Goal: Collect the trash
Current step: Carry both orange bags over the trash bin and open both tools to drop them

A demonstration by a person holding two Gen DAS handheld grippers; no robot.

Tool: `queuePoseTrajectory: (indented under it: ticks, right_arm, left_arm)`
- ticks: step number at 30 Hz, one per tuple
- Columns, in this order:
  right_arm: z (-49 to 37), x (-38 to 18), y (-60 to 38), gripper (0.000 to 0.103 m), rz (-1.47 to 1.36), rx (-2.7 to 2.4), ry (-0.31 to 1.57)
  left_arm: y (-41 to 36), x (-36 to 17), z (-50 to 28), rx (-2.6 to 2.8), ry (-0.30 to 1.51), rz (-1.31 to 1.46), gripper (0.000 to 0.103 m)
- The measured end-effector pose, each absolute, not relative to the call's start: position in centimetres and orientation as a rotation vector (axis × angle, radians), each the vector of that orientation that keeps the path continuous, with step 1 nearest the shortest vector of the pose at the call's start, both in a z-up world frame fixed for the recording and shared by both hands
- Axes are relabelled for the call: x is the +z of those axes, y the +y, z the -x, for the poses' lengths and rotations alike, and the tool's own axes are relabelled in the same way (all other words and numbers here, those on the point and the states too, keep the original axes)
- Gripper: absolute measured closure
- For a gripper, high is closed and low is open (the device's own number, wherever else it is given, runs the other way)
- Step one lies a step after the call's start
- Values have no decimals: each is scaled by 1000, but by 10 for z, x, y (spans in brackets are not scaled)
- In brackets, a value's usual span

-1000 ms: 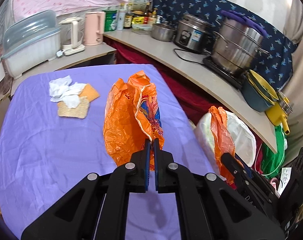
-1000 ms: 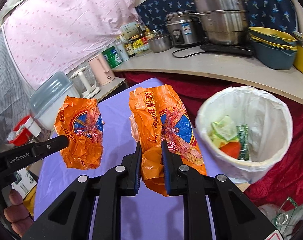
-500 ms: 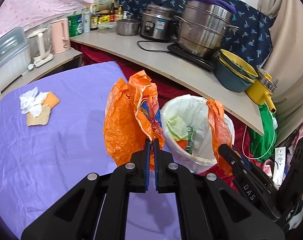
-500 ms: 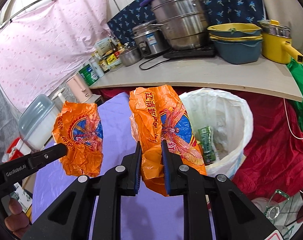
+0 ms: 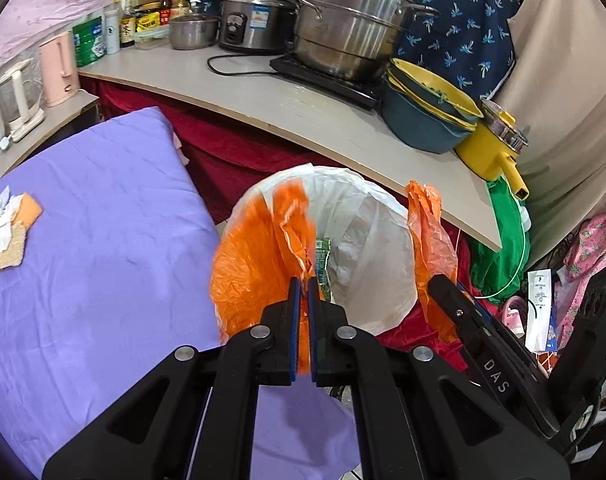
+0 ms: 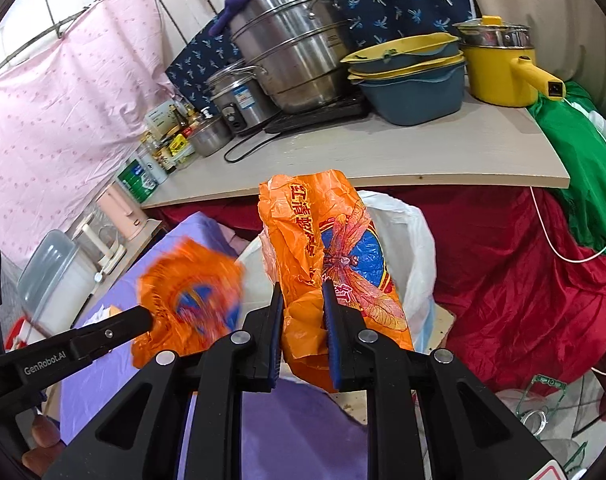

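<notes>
One crumpled orange plastic bag is pinched between the closed left gripper, a second orange plastic bag with a dragonfly print clamped in the right gripper; both hang over the white-lined trash bin beside the purple-covered table.

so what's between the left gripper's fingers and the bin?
Only the orange bag they pinch; it hangs before the white-lined bin, seen in the left wrist view.
</notes>
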State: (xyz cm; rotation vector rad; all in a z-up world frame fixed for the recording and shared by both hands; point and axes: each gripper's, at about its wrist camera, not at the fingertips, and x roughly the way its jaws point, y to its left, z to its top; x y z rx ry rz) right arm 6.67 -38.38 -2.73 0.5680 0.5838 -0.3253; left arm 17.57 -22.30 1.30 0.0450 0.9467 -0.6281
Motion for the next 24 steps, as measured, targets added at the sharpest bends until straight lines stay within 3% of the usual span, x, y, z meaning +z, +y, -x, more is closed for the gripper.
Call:
queuePoseTrajectory:
  ticks: [15,16,18,20,24]
  right_arm:
    - [-92,-46,-407,85,-580,-337,622]
    - [-95,-46,-406,84,-574,-335,626]
    - [-101,-45,-403,81,-564,-328,630]
    - [-104,-44,-402,74,-565,-322,625]
    - [-115,-44,-392,67,-553,-297,634]
  left_arm:
    - [-257,6,-216,-619,948,-20,99]
    - [-255,6,-220,-608,945,-11,97]
    - [-249,8,-226,-587,941,0,75]
    - [-239,8,-231,-556,936,21,61]
    - [-218,6,-236,-512,931,34,59]
